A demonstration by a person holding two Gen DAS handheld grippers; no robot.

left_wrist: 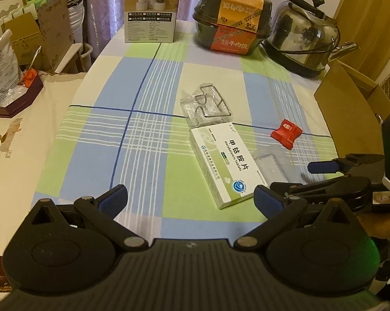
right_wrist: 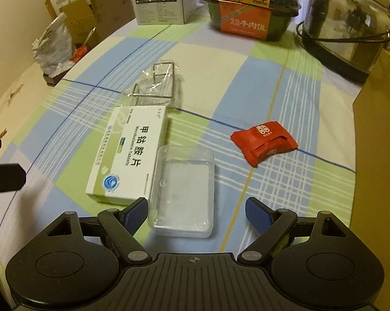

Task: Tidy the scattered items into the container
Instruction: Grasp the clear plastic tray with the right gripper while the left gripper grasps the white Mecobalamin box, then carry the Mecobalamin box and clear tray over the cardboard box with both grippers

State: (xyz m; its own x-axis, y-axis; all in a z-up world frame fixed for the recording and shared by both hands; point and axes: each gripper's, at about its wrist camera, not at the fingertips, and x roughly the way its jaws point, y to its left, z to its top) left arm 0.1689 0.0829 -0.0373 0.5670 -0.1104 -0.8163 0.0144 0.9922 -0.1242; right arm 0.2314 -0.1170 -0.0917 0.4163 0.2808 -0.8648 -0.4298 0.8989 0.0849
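My right gripper [right_wrist: 196,211] is spread wide and holds nothing. Straight ahead of it, just past the blue pads, lies the clear plastic case [right_wrist: 183,191], flat on the checked tablecloth [right_wrist: 259,83]. Its long axis runs away from me, nearly in line with the fingers, so its narrow width already sits between them: the near left corner is just inside the left pad, while the right pad stands clear of the case's right edge.

Beside the case on its left, touching or nearly so, is the white and green medicine box [right_wrist: 128,155], angled slightly away to the right. Ahead and to the right, well apart, is the red sachet [right_wrist: 263,141]. Beyond the box lies a wire clip in clear wrap [right_wrist: 158,84].

My left gripper [left_wrist: 191,198] is also open and empty, with the medicine box [left_wrist: 227,164] ahead toward its right finger.

The cardboard box [right_wrist: 376,140] at my far right is probably the container, though I can't see inside it. I judge the right arm better placed for the case.
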